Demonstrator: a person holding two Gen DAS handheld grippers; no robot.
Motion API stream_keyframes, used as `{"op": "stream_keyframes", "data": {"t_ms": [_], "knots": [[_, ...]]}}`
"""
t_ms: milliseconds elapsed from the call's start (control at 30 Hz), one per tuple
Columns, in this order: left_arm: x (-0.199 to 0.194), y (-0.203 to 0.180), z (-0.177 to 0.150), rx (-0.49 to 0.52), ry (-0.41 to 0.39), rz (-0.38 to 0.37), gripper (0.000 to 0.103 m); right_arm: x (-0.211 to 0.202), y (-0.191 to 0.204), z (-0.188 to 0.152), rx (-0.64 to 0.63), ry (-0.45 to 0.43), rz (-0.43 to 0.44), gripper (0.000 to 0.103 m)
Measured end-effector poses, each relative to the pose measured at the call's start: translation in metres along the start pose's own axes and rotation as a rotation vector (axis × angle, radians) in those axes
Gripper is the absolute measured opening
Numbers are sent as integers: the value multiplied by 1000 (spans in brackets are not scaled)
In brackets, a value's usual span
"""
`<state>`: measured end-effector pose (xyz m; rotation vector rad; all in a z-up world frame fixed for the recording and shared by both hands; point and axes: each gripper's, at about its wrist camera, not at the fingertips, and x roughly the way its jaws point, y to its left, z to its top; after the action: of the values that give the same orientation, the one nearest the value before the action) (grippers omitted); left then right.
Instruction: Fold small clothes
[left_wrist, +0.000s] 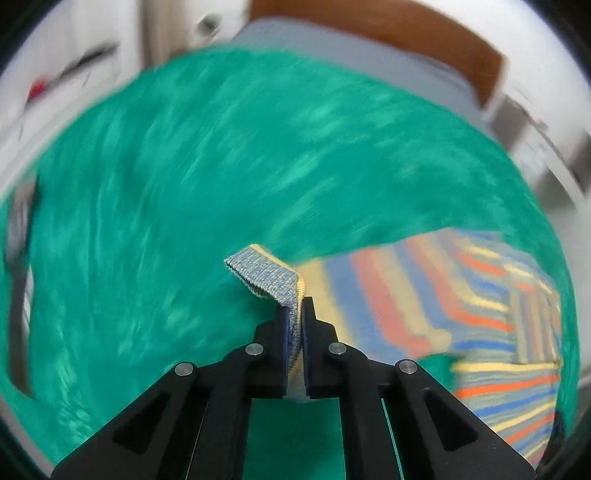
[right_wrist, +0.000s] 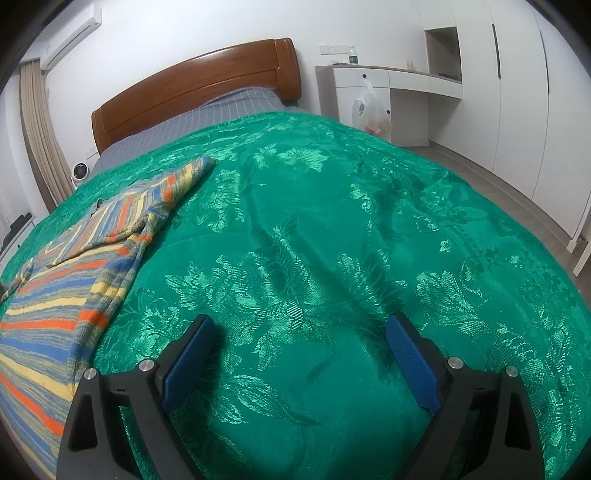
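Between the left tongs (left_wrist: 294, 314) sat the grey ribbed hem of a striped knit garment (left_wrist: 424, 295), the jaws clamped tight on it. Its body trailed right across the green bedspread (left_wrist: 184, 166). The right tongs (right_wrist: 301, 354) hovered wide apart and empty over bare bedspread, the garment lying off to their left.

Your striped knit sweater (right_wrist: 70, 280) lies on the green bedspread (right_wrist: 332, 221), blue, orange, yellow and grey bands, one sleeve folded across; its ribbed cuff (left_wrist: 266, 277) is lifted, pinched.
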<state>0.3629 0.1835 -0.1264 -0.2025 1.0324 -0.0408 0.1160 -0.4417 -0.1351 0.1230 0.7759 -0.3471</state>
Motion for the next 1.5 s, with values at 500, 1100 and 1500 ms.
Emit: {"op": "stream_keyframes", "data": {"t_ms": [500, 1100, 1500], "knots": [[-9, -304, -25, 420, 20, -298, 82, 0, 0, 0, -4, 3, 2, 94], [81, -162, -30, 174, 243, -154, 5, 4, 5, 1, -26, 11, -8, 96], [72, -134, -47, 83, 170, -132, 50, 4, 5, 1, -29, 12, -10, 96]]}}
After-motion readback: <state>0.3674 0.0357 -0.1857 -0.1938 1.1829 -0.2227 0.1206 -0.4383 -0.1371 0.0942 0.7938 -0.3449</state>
